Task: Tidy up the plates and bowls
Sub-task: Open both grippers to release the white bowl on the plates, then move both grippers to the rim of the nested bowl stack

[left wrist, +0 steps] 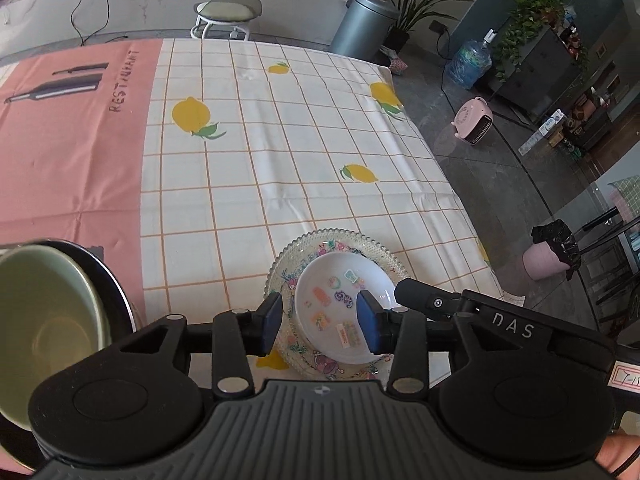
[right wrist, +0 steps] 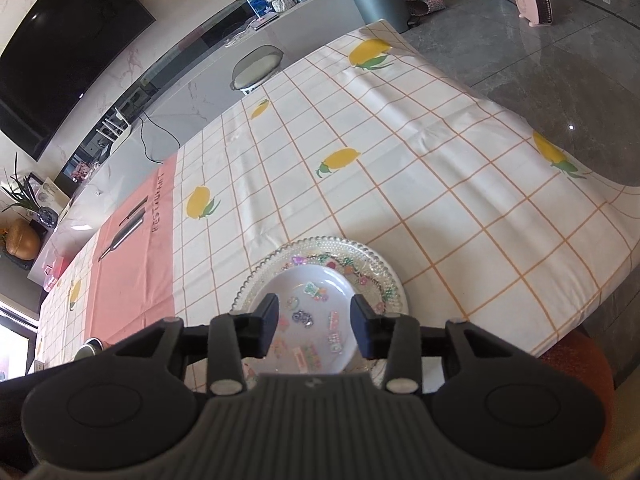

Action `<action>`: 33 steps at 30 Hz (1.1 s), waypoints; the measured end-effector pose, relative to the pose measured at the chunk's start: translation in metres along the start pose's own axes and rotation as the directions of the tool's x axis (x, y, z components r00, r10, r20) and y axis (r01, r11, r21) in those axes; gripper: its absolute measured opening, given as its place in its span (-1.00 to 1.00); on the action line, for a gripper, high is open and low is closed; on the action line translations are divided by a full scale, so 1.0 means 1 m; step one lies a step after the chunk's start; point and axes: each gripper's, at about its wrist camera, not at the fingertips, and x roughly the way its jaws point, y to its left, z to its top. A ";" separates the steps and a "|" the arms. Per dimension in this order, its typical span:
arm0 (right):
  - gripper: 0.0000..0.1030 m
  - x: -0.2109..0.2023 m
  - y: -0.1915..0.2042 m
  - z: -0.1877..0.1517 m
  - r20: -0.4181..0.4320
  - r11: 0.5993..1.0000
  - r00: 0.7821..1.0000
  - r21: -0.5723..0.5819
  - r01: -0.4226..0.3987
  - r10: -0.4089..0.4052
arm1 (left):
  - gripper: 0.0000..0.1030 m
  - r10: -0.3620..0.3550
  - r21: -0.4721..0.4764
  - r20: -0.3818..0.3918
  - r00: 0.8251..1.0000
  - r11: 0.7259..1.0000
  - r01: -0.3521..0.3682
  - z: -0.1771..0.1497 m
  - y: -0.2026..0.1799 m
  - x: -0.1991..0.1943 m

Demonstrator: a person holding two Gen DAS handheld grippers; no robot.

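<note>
The worktop (left wrist: 248, 184) is spread with a white cloth checked in thin orange lines and dotted with yellow lemons, and a salmon-pink panel lettered RESTAURANT (left wrist: 68, 152) covers its left part. Beyond it, at the upper edge of the left wrist view, stand a padded white stool (left wrist: 228, 14) and a tall grey metal bin (left wrist: 362, 20); a small pink heater (left wrist: 474, 120) sits on the dark stone floor at the right.

One clear glass plate with a beaded rim (left wrist: 340, 240) lies at the lower centre of the worktop, and one shallow white bowl covered in colourful stickers (left wrist: 340, 312) rests inside it. At the lower left of the frame, one pale green bowl (left wrist: 44, 320) sits in a dark round pan (left wrist: 116, 284).

The left tool (left wrist: 318, 322) hangs just over the white bowl, fingers spread wide and holding nothing. The right tool (right wrist: 312, 328) is over the same bowl, likewise spread wide with nothing in it; in the left wrist view one of its black fingers (left wrist: 424, 298) reaches in from the right to the bowl's edge.
</note>
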 end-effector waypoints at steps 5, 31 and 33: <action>-0.10 -0.006 0.019 -0.001 -0.009 0.999 0.999 -0.017 -0.036 0.035 | 0.07 -0.007 0.026 0.006 1.000 1.000 0.007 0.009 0.013 -0.031; 0.34 0.043 0.149 -0.048 -0.252 0.970 0.959 -0.171 -0.173 0.127 | 0.56 0.171 -0.115 0.113 0.979 0.981 -0.158 -0.006 0.150 -0.102; 0.34 0.049 0.151 -0.049 -0.267 0.972 0.956 -0.167 -0.167 0.118 | 0.55 0.154 -0.125 0.098 0.983 0.982 -0.141 -0.008 0.156 -0.096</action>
